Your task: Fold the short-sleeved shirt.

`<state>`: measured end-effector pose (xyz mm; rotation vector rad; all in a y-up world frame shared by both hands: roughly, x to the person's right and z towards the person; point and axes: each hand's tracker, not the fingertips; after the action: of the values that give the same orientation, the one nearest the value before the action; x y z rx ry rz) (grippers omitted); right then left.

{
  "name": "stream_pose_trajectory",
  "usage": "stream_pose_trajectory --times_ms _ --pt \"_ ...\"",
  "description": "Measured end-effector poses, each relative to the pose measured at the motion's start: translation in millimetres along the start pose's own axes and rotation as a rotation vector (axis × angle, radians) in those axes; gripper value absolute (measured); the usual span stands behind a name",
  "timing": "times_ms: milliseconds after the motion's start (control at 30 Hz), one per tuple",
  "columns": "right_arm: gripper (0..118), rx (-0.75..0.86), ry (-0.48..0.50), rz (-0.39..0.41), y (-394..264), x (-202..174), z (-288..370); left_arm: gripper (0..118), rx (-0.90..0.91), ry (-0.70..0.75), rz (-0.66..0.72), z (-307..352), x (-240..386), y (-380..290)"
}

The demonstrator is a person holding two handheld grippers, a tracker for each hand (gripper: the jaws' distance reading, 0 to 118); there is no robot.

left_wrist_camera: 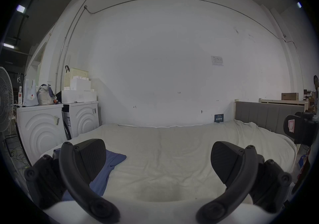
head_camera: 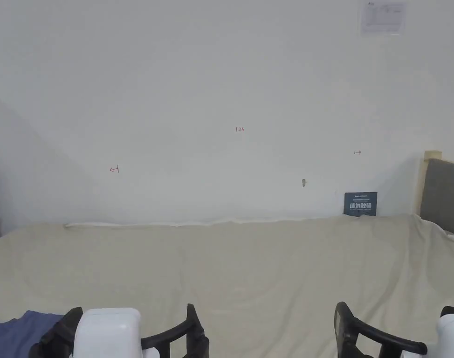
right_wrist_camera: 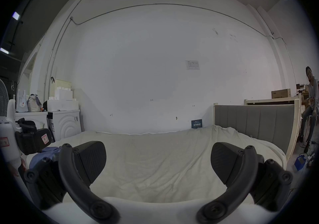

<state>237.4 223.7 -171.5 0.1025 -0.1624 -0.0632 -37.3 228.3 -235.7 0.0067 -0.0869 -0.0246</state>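
A blue short-sleeved shirt lies crumpled at the near left of the bed's cream sheet. In the left gripper view the shirt spreads behind the left jaw. My left gripper is open and holds nothing; in the head view the left gripper hovers just right of the shirt. My right gripper is open too, above bare sheet, and in the head view the right gripper sits at the bottom right. From the right gripper view the shirt lies far left, beneath the left gripper.
A white wall backs the bed, with a dark card leaning on it. A grey headboard stands at the right end. Two white washing machines with bags and boxes on top flank the left. A person sits far right.
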Motion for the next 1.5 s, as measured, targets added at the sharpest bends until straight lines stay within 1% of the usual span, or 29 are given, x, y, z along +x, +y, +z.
stream_pose_trajectory --times_ms 67,100,167,233,300,333,367,400,433,467,500,600,667,700,733,767,800,867,900,933,967,1000,1033,1100,1167,1233,1333,1433,1500 --pt "118 0.004 0.001 -0.003 1.0 -0.2 0.5 118 0.01 -0.005 -0.013 0.3 0.6 1.7" --pt "118 0.009 0.0 -0.03 1.9 0.7 1.1 118 0.028 -0.016 -0.035 0.6 1.6 3.3" --pt "118 0.034 -0.027 -0.166 3.7 6.4 3.7 118 0.101 0.005 -0.127 2.6 9.1 9.0" --pt "118 0.042 -0.032 -0.41 0.9 19.8 4.6 118 0.24 0.047 -0.351 4.7 21.8 8.8" --pt "118 -0.009 -0.026 -0.756 -11.2 42.3 2.9 118 0.385 0.137 -0.761 6.5 41.0 0.0" --pt "118 -0.051 -0.028 -0.907 -20.1 53.6 0.8 118 0.44 0.193 -0.951 4.8 48.5 -6.4" --pt "118 -0.098 -0.051 -1.075 -31.4 65.0 -0.8 118 0.49 0.259 -1.15 0.5 54.0 -15.0" --pt "118 -0.133 -0.095 -1.177 -41.2 72.9 0.8 118 0.523 0.306 -1.286 -3.3 56.5 -21.8" --pt "118 -0.154 -0.133 -1.246 -50.0 78.2 1.3 118 0.531 0.317 -1.373 -5.0 58.0 -25.6" --pt "118 -0.174 -0.179 -1.258 -57.1 81.9 2.2 118 0.51 0.292 -1.373 -5.8 58.5 -26.9" --pt "118 -0.183 -0.198 -1.232 -61.5 84.9 2.7 118 0.489 0.264 -1.333 -3.5 60.2 -24.6" --pt "118 -0.189 -0.215 -1.171 -63.2 86.8 6.7 118 0.436 0.165 -1.074 2.3 58.3 -14.4" --pt "118 -0.155 -0.194 -1.068 -51.8 83.4 7.6 118 0.337 0.11 -0.865 2.2 52.6 -3.8" --pt "118 -0.149 -0.187 -0.966 -41.2 80.0 6.2 118 0.273 0.074 -0.734 7.3 44.8 17.1" --pt "118 -0.143 -0.177 -0.838 -29.8 76.0 4.5 118 0.216 0.041 -0.603 6.8 37.8 24.1" --pt "118 -0.115 -0.154 -0.654 -15.3 68.5 3.6 118 0.155 -0.012 -0.426 5.9 27.9 30.2" --pt "118 -0.058 -0.145 -0.431 -1.5 55.1 3.9 118 0.112 -0.076 -0.228 6.0 14.6 33.5" --pt "118 0.106 -0.134 -0.088 11.8 28.4 11.9 118 0.082 -0.143 0.15 -5.7 -14.1 13.6" --pt "118 0.18 -0.114 0.034 12.5 17.6 15.7 118 0.127 -0.151 0.284 -3.0 -24.6 7.6" --pt "118 0.219 -0.08 0.1 9.1 9.6 15.3 118 0.16 -0.127 0.339 -1.4 -28.1 0.1" --pt "118 0.223 -0.039 0.13 8.3 3.8 15.7 118 0.186 -0.05 0.322 -0.4 -25.0 -7.1" --pt "118 0.202 -0.011 0.129 8.3 -1.2 16.3 118 0.177 0.024 0.268 -1.1 -25.3 -9.5" --pt "118 0.177 -0.014 0.09 7.2 -4.4 16.7 118 0.158 0.061 0.208 -3.5 -25.6 -10.2" --pt "118 0.124 0.0 0.012 0.9 -4.2 14.9 118 0.13 0.06 0.101 -4.0 -20.4 -12.1" --pt "118 0.104 -0.023 -0.035 -6.2 -4.4 12.6 118 0.129 0.073 0.048 -3.9 -19.3 -13.4" --pt "118 0.06 -0.054 -0.07 -11.8 1.3 8.2 118 0.131 0.129 0.019 -0.4 -15.5 -13.5" --pt "118 0.007 -0.073 -0.13 -15.0 8.8 3.1 118 0.126 0.105 0.004 -0.3 -15.1 -13.4" --pt "118 0.011 -0.066 -0.123 -16.3 11.3 3.3 118 0.118 0.082 0.001 2.1 -14.4 -13.5" --pt "118 0.007 -0.078 -0.093 -16.0 11.6 4.4 118 0.122 0.072 0.012 3.6 -13.6 -13.7"
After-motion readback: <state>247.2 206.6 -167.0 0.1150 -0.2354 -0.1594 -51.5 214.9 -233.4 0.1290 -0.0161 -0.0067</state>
